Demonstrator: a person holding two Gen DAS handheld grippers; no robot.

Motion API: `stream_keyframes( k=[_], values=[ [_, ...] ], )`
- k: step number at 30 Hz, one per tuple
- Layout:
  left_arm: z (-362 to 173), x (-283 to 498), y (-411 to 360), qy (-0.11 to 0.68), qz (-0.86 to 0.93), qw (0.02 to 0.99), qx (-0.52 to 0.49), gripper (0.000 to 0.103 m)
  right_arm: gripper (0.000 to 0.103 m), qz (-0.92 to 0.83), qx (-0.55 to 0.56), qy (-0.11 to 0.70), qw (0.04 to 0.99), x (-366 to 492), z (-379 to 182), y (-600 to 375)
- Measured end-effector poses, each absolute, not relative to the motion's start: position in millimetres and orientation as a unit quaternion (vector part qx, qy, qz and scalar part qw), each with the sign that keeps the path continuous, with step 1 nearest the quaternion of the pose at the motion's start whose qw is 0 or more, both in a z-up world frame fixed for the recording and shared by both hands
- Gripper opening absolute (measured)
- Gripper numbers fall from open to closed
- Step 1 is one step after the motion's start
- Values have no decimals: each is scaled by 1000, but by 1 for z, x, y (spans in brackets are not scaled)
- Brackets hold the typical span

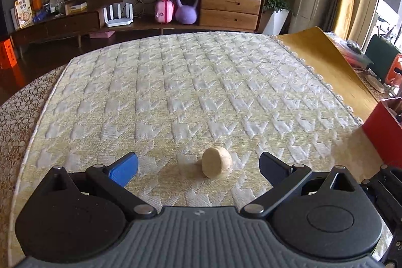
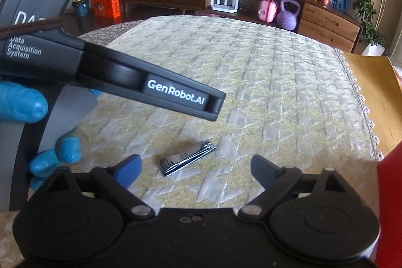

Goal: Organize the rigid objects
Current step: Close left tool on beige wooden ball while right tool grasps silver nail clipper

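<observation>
The left gripper (image 1: 198, 167) is seen spread wide, a beige round object (image 1: 216, 162) lying on the worktop (image 1: 176, 82) between its fingers. The right gripper (image 2: 196, 171) is likewise held wide, nail clippers (image 2: 187, 158) lying between its fingertips, untouched.

Walnut (image 1: 216, 165) and nail clipper (image 2: 187, 160) on tablecloth (image 1: 201, 92), sideboard (image 1: 176, 9) behind.
</observation>
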State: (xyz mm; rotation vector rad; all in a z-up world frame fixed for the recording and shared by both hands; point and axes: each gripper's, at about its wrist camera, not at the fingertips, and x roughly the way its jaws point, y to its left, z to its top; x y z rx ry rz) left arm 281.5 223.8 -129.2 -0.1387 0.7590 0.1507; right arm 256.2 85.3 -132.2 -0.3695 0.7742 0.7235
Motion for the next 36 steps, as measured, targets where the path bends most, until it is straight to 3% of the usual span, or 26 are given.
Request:
stream_keyframes(
  k=[4, 9, 14, 16, 20, 23, 27, 30, 36],
  values=[
    [-137, 286, 224, 372, 83, 923, -57, 103, 79, 341, -176, 374, 844, 257, -139, 90],
    [-142, 288, 217, 366, 88, 926, -34, 103, 72, 342, -173, 374, 845, 258, -140, 93],
    [-142, 288, 213, 359, 76, 929, -38, 102, 55, 351, -171, 369, 843, 256, -138, 97],
    [-143, 288, 212, 359, 72, 930, -39, 96, 49, 352, -169, 368, 844, 256, -137, 97],
    [-145, 288, 212, 365, 71, 928, -36, 68, 34, 355, -163, 367, 844, 258, -136, 96],
    [-147, 284, 216, 364, 68, 928, -40, 63, 26, 356, -160, 368, 844, 259, -135, 93],
    [-146, 282, 221, 361, 58, 929, -48, 44, 17, 357, -158, 369, 844, 263, -133, 89],
    [-144, 282, 223, 359, 54, 930, -52, 34, 12, 354, -155, 368, 846, 265, -133, 85],
    [-139, 282, 223, 360, 57, 929, -61, 29, 11, 347, -150, 359, 853, 262, -130, 74]
  ],
)
